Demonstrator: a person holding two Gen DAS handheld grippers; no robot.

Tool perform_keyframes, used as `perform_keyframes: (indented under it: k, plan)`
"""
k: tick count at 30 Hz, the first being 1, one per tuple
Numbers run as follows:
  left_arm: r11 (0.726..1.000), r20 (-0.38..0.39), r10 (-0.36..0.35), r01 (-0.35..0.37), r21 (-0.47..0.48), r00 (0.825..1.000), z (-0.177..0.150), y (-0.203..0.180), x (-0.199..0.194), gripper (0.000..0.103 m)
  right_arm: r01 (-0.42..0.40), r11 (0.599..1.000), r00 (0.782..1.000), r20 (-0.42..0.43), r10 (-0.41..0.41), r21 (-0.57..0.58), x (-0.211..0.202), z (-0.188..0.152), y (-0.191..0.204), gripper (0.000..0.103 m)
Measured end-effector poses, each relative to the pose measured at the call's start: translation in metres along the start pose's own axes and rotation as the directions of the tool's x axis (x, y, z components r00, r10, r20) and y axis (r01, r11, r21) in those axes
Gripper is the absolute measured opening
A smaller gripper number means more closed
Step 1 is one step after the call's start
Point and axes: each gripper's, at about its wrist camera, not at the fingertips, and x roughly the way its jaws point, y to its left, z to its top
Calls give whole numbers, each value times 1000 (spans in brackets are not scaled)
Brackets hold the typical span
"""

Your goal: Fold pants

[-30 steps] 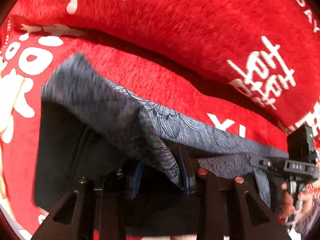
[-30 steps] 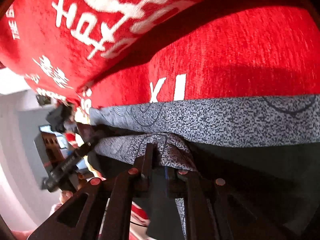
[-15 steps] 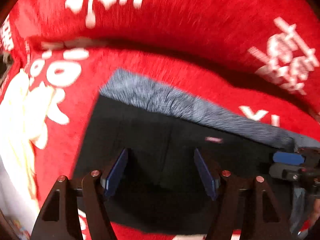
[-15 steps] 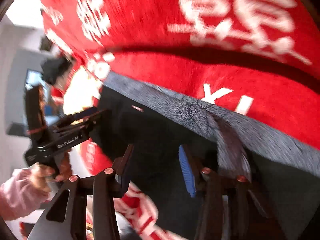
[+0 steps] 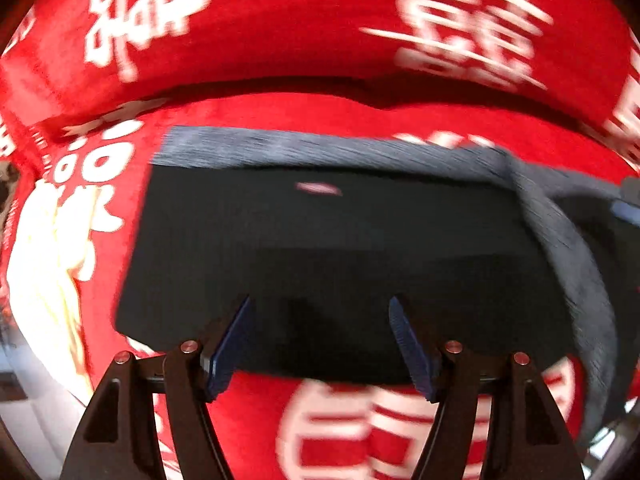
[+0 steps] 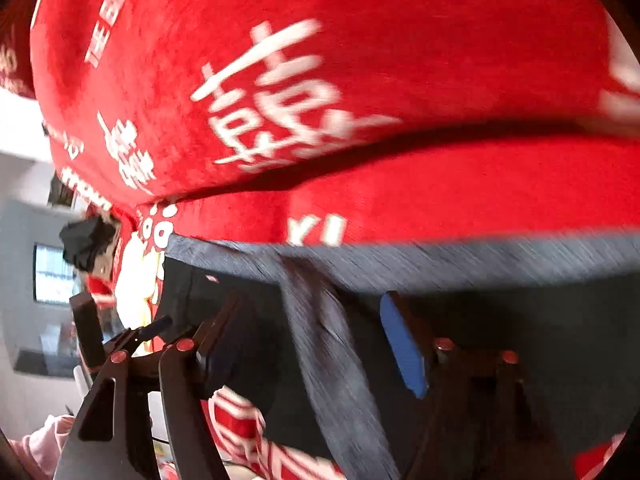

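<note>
The pants (image 5: 328,264) were seen lying as a dark folded rectangle on the red printed blanket (image 5: 304,32), their grey waistband (image 5: 320,150) along the far edge beside the raised fold of that blanket. A second earlier the grey band had been pinched in both grippers and held up; it had since been let go and laid down. The left gripper (image 5: 320,340) had been opened, its jaws standing apart above the near edge of the pants with nothing pressed between them. The jaws of the right gripper (image 6: 316,344) had just been opening as well; a grey strip of fabric (image 6: 332,360) ran between them, but no pad was seen pressing on it. This fold was judged complete. That loose strip, draped across the dark cloth, was judged likely to need tucking or smoothing before any further fold.
</note>
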Motion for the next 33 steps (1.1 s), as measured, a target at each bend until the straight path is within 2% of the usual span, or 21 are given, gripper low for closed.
perform_keyframes:
  k: [2,5,12,15,18,22,25,28,33]
  plan:
    - [998,-20,-58,59,37,998,-10,-26,-6,70,26,999,1000,12,-27,44,-23,-21,-22,72]
    - [989,-32,-106,109,102,994,-23,-62,-12,70,70,990,997,23,-73,120,-56,-58,-57,72]
    - [941,-49,-214,219,257,976,-53,-135,-29,70,158,941,984,30,-174,301,-118,-161,-108,72]
    - [926,-65,-258,266,269,964,-63,-157,-31,70,184,914,975,50,-216,360,-139,-211,-122,72]
    - [913,-72,-311,319,253,948,-71,-172,-34,70,207,871,963,65,-262,446,-155,-266,-144,72]
    - [903,-70,-341,347,253,938,-80,-188,-33,70,217,829,951,81,-299,516,-163,-318,-166,72]
    - [901,-79,-354,362,239,932,-84,-199,-27,70,196,809,958,69,-279,555,-153,-342,-185,72]
    - [905,-84,-347,357,233,934,-88,-202,-19,70,175,818,968,55,-244,548,-142,-357,-200,72]
    - [908,-114,-326,345,239,938,-98,-219,-2,70,94,842,986,69,-154,531,-120,-366,-221,72]
